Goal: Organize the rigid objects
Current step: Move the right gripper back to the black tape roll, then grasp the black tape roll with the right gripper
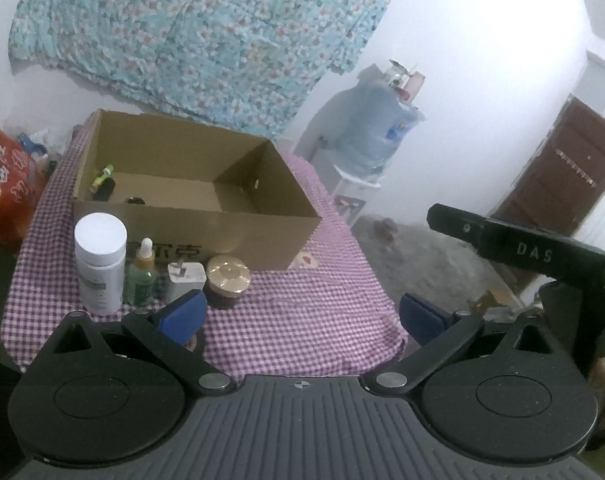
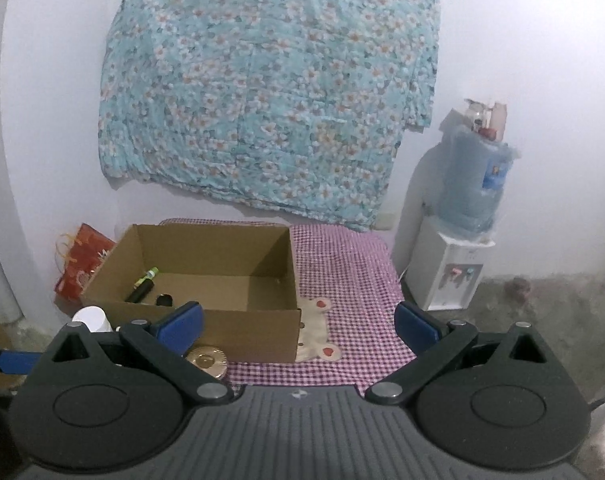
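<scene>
An open cardboard box [image 1: 206,236] stands on a checked tablecloth [image 1: 310,312]. Inside it lie a green-capped black tube [image 1: 102,178] and a small dark item [image 1: 135,200]. In front of the box stand a white bottle [image 1: 100,260], a green dropper bottle [image 1: 143,276], a white charger plug [image 1: 185,278] and a gold-lidded jar [image 1: 227,280]. My left gripper [image 1: 302,316] is open and empty, low over the cloth just right of the jar. My right gripper [image 2: 298,326] is open and empty, hovering before the box [image 2: 222,292]; the jar lid [image 2: 206,361] and white bottle cap [image 2: 89,318] show beneath it.
A floral blanket [image 2: 270,92] hangs on the wall behind. A water dispenser [image 2: 458,248] stands right of the table. A red bag [image 2: 80,260] sits left of the box. The right gripper's arm [image 1: 522,248] shows at the right in the left wrist view. A brown door [image 1: 562,180] is far right.
</scene>
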Available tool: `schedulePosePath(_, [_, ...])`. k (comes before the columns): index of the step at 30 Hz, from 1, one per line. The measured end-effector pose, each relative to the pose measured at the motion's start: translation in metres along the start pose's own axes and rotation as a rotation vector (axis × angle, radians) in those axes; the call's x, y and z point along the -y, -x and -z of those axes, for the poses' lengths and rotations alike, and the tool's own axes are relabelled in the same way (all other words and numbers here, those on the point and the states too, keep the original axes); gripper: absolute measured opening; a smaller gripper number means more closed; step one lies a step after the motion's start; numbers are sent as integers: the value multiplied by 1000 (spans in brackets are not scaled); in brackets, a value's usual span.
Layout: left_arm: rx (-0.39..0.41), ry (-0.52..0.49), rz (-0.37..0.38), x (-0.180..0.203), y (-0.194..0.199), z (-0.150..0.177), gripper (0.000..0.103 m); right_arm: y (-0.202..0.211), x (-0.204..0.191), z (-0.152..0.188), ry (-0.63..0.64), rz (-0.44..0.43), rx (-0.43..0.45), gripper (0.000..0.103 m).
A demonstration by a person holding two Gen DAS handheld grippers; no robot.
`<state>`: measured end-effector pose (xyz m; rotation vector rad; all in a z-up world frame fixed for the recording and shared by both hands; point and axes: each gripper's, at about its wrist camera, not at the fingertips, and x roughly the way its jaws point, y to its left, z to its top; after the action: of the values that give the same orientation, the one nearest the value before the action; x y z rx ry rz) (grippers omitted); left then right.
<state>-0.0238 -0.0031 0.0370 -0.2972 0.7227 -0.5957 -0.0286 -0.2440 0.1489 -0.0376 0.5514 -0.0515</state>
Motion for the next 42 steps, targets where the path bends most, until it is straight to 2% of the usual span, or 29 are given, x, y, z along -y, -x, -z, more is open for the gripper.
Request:
schedulePosePath(3, [-11,0,-10,-1,-3,1,103,1,-1,0,3,-14,8,103])
schedulePosePath(10, [-32,15,-28,-10,-5,6,103,-1,9,1,-50,-113,2,103])
schedulePosePath(16, [-52,47,-84,-25,-10,6,103,-8,21,3,-136,-180,-44,103])
schedulePosePath(19, [-104,54,-151,-32,-21,7,103,-15,28,5,-189,-220,-49,103])
schedulePosePath(21, [-153,49,-189,-36,-30,11,103,-27,31,9,-243,-267,-90,103])
schedulePosePath(26, [-229,16,-253,-47,-53,25,103,-75,19,33,-317,-385,-289,103])
schedulePosePath(33, [-303,-113,-262,-45,-87,31,102,-125,-8,50,-340,-488,-405,101])
schedulePosePath(37, [-345,-186,-263,-45,-108,33,97,-153,-21,62,-345,-523,-476,92])
schedulePosePath(42, [-367,-214,-296,-52,-127,33,93,-178,-32,76,-343,-559,-558,73])
